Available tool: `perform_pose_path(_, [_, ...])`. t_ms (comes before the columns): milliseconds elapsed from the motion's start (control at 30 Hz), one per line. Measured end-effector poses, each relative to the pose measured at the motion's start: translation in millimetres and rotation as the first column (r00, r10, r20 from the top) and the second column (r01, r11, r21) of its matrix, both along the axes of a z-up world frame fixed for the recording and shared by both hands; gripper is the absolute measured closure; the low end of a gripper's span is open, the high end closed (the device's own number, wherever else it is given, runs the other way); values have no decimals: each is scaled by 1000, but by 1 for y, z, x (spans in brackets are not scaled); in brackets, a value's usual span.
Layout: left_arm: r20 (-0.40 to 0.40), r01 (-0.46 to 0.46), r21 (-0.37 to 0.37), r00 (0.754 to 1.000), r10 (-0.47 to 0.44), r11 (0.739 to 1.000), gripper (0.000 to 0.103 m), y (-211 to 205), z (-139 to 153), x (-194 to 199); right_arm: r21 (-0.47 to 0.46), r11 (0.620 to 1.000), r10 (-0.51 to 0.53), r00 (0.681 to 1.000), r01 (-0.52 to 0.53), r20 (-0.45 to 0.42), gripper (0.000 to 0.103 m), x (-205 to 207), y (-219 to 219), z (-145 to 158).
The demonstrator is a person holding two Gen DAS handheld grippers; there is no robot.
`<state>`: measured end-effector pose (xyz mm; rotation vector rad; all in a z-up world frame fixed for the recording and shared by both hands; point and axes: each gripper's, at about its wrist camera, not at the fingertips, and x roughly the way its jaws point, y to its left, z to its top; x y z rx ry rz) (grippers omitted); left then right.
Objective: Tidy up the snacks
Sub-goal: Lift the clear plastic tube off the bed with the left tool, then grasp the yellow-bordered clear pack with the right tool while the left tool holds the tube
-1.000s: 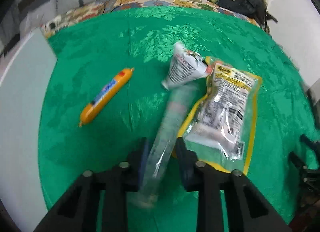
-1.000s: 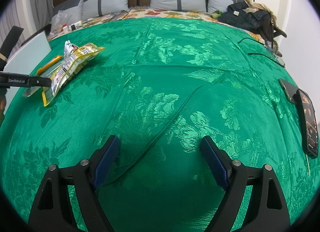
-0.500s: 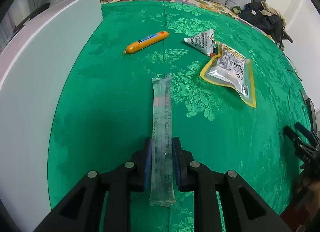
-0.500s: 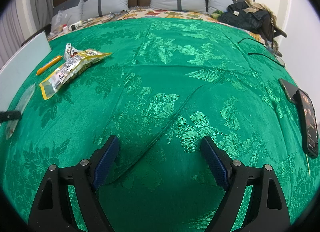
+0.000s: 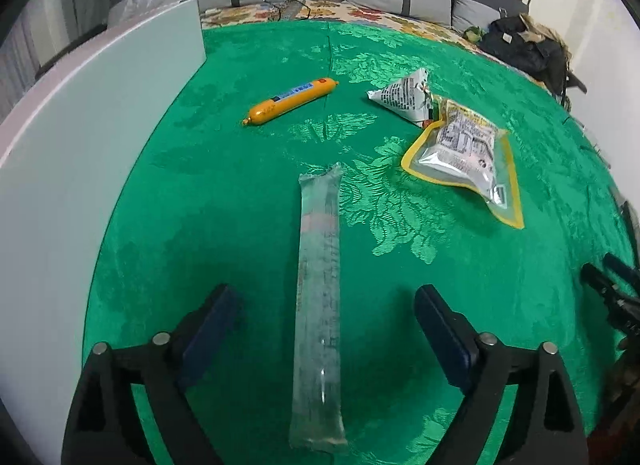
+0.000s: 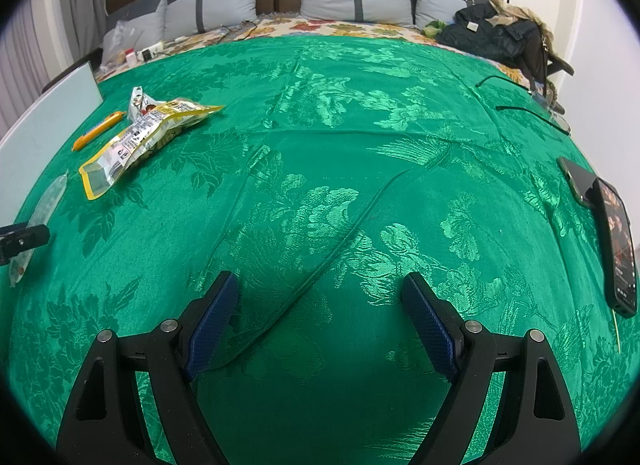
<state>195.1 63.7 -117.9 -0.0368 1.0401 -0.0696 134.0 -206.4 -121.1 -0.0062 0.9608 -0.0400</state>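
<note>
We see the clear tube pouch (image 5: 318, 305) lying flat on the green bedspread (image 5: 240, 193) at lower centre, no longer pinched as it was half a second ago. Its long axis runs nearly straight up the frame, far end toward the orange sausage stick (image 5: 291, 101). Our left gripper (image 5: 326, 329) is opening, its pads clear of the pouch between them. The right gripper (image 6: 318, 321) hangs spread and empty, unchanged.
</note>
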Motion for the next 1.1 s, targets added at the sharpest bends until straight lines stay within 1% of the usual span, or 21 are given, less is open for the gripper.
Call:
perform_pose_path(67, [5, 20, 47, 1000, -20, 999, 6, -5, -3, 1, 0, 1000, 0, 1000, 0, 0, 16, 0, 0, 0])
perform_pose_path(100, [12, 28, 55, 1000, -28, 998, 5, -6, -4, 0, 0, 1000, 0, 1000, 0, 0, 16, 0, 0, 0])
perform_pose_path(133, [15, 23, 46, 1000, -24, 999, 4, -4, -5, 0, 1, 1000, 0, 1000, 0, 0, 16, 0, 0, 0])
perform_pose_path(233, [10, 16, 48, 1000, -16, 999, 3, 0, -6, -1, 1, 1000, 3, 1000, -3, -1, 15, 1, 0, 0])
perform_pose_path(333, [-8, -2, 47, 1000, 2, 999, 4, 4, -5, -4, 2, 1000, 3, 1000, -3, -1, 15, 1, 0, 0])
perform_pose_path(400, [-3, -16, 45, 1000, 17, 999, 6, 7, -5, -8, 2, 1000, 3, 1000, -3, -1, 15, 1, 0, 0])
perform_pose_path(500, [17, -24, 47, 1000, 23, 999, 14, 8, -4, -14, 2, 1000, 3, 1000, -3, -1, 15, 1, 0, -1])
perform_pose_path(533, [27, -24, 45, 999, 23, 999, 23, 8, -2, -15, 2, 1000, 3, 1000, -3, -1, 15, 1, 0, 0])
perform_pose_path(567, [31, -21, 45, 999, 20, 999, 35, 7, -1, -16, 2, 1000, 3, 1000, -3, -1, 15, 1, 0, 0])
perform_pose_path(600, [34, -11, 45, 999, 9, 999, 41, 5, 1, -16, 2, 1000, 3, 1000, -3, -1, 15, 1, 0, 0])
perform_pose_path(667, [37, 15, 44, 999, -17, 999, 69, 1, 4, -17, 2, 1000, 3, 1000, -3, -1, 15, 1, 0, 0])
perform_pose_path(733, [34, 35, 51, 999, -37, 998, 84, -2, 5, -17, 2, 1000, 3, 1000, -3, -1, 15, 1, 0, 0])
perform_pose_path(800, [32, 38, 45, 999, -39, 998, 84, -3, 6, -18, 2, 1000, 3, 1000, -3, 0, 14, 1, 1, -1])
perform_pose_path(1100, [46, 4, -30, 999, -3, 1000, 85, 9, 6, -29, 2, 1000, 3, 1000, -3, 0, 14, 1, 0, 0])
